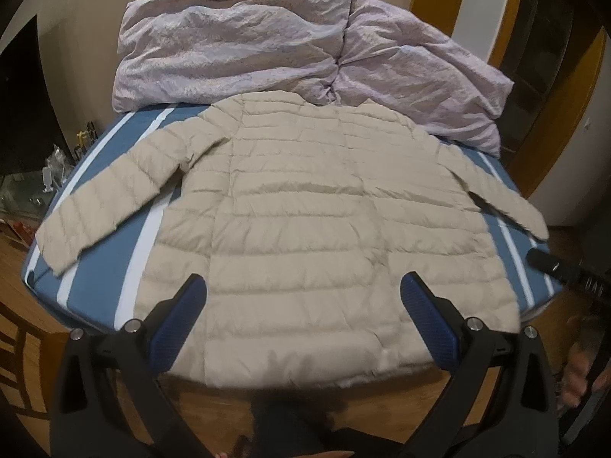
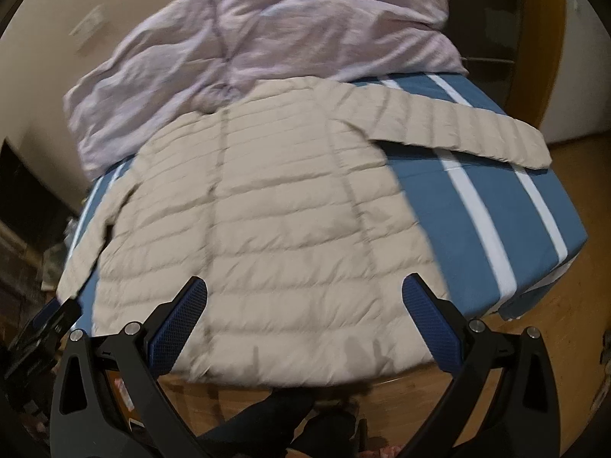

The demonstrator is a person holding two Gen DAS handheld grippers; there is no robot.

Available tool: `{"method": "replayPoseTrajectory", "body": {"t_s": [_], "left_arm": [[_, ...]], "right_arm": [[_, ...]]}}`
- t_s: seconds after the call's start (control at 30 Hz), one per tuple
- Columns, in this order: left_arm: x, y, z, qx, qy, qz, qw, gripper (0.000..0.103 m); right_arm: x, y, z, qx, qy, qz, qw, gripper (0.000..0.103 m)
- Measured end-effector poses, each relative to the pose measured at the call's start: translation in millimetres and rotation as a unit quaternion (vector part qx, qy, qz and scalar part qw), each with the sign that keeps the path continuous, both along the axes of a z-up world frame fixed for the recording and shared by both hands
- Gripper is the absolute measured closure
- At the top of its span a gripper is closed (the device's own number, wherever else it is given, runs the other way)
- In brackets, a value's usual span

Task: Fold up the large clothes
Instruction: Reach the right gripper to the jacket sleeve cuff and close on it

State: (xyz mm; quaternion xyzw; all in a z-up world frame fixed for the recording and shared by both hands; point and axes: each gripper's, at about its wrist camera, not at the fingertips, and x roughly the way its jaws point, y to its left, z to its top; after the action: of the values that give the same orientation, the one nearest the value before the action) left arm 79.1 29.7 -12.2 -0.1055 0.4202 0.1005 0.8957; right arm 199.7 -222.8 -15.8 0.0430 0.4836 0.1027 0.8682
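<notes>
Right now the beige quilted puffer jacket point(image 1: 324, 221) lies spread flat, back side up as far as I can judge, on a bed with a blue, white-striped sheet point(image 2: 477, 191). Its collar points toward a rumpled lilac duvet point(image 1: 236, 38) heaped at the far end, and its hem reaches the near edge of the mattress. Both sleeves are splayed outward: the left sleeve point(image 1: 114, 194) slants toward the left edge of the bed, and the right sleeve point(image 2: 458, 129) runs out over the stripes to the right.

The left claw point(image 1: 303, 286) hovers above the hem with its blue-padded fingers spread wide, holding nothing. The right claw point(image 2: 305, 286) is likewise spread and empty, poised over the lower right part of the jacket. Motion blur softens the right wrist view.

Nothing is folded yet, so the step in hand looks like the first fold, probably bringing a sleeve in over the body. To do it well, each claw should pinch near a cuff or a side seam, taking both layers of the slippery, puffy shell so it doesn't slide out. Lift just enough to clear the padding and lay the sleeve across the back along the quilting lines, keeping the hem from slipping off the mattress edge.
</notes>
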Motion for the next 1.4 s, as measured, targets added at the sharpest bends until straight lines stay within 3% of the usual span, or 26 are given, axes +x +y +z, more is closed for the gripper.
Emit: {"method": "replayPoseTrajectory", "body": {"t_s": [0.23,0.5,0.73,1.0,1.23,1.4], "left_arm": [[50.5,17.0,-20.9,0.025,0.037,0.012,0.9989,0.002],[96.7,31.6,-44.5,0.056,0.081,0.023,0.9949,0.002],[121.7,41.7,-56.4,0.06,0.098,0.013,0.9933,0.002],[138.8,51.9,-62.6,0.053,0.107,0.009,0.9929,0.002],[145.6,57.0,-65.3,0.045,0.107,0.004,0.9932,0.002],[149.8,59.5,-65.5,0.044,0.103,0.003,0.9937,0.002]], "right_arm": [[78.0,-61.4,-22.5,0.005,0.035,-0.104,0.994,0.001],[146.9,-148.9,-62.3,0.046,0.078,-0.239,0.967,0.001],[179.8,-222.6,-82.9,0.064,0.087,-0.344,0.933,0.018],[195.2,-295.8,-95.7,0.113,0.09,-0.461,0.875,0.025],[201.8,-309.7,-107.3,0.117,0.1,-0.484,0.861,0.048],[199.0,-312.3,-103.1,0.099,0.083,-0.492,0.861,0.065]]}}
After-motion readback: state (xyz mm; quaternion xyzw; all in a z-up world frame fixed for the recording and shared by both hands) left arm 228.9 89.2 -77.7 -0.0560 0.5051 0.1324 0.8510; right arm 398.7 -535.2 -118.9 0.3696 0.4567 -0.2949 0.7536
